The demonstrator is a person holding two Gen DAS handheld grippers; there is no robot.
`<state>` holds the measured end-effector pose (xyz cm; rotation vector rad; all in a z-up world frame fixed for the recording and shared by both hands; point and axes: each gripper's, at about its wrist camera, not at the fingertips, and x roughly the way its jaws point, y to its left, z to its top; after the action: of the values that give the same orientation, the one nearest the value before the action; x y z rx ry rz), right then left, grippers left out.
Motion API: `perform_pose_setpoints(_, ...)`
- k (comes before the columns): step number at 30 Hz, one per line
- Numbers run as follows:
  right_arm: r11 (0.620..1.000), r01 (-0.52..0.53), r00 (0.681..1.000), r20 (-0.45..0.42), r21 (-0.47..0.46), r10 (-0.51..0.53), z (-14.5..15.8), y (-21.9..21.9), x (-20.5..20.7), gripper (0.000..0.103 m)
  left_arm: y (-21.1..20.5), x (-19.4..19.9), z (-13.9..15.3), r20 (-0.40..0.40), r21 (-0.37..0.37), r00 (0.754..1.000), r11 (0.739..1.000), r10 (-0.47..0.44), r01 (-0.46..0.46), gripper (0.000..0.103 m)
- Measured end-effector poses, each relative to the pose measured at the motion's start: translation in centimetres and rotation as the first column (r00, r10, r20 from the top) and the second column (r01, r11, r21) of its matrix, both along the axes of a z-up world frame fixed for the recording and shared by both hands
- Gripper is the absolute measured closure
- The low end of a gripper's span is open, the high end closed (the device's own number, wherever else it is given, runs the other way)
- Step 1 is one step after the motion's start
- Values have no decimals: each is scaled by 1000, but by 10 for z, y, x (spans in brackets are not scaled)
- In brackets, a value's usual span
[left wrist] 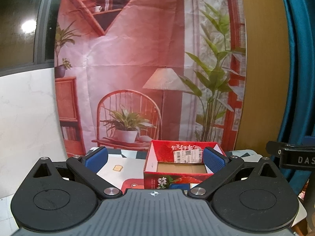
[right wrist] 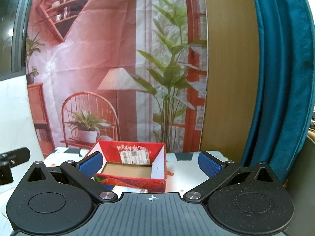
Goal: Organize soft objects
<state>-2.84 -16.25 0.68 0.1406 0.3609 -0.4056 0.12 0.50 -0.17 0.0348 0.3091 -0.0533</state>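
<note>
An open red cardboard box (left wrist: 177, 165) with a brown floor and a white shipping label stands on the patterned table cover (left wrist: 126, 165); nothing shows inside it. My left gripper (left wrist: 155, 160) is open, blue pads wide apart, hovering in front of the box. In the right wrist view the same red box (right wrist: 132, 167) sits ahead and left. My right gripper (right wrist: 150, 164) is also open with nothing between its fingers. No soft object shows in either view.
A printed backdrop (left wrist: 137, 68) of a room hangs behind the table. Teal curtain (right wrist: 279, 78) and a wooden panel (right wrist: 230, 78) stand at the right. The other gripper's black body (left wrist: 295, 157) pokes in from the right edge. A white wall (left wrist: 25, 108) lies left.
</note>
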Motion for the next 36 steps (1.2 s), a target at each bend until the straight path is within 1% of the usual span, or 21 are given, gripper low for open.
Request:
perform_pose_setpoints(3,1000,-7,1000,-1,-10,7,0,3,0,0,-4,-1,0,5,-1,1000,1000,-7,7,0)
perform_pose_setpoints(7,1000,10,1000,4,-7,-10,1,-1,0,0,-7,1,-2,-3,8,1000,1000,-18,18,0)
perform_pose_setpoints(36,1000,5,1000,-2,-5,-5,-2,-1,0,0,-5,2,-3,-13,-3,1000,1000,-5,5,0)
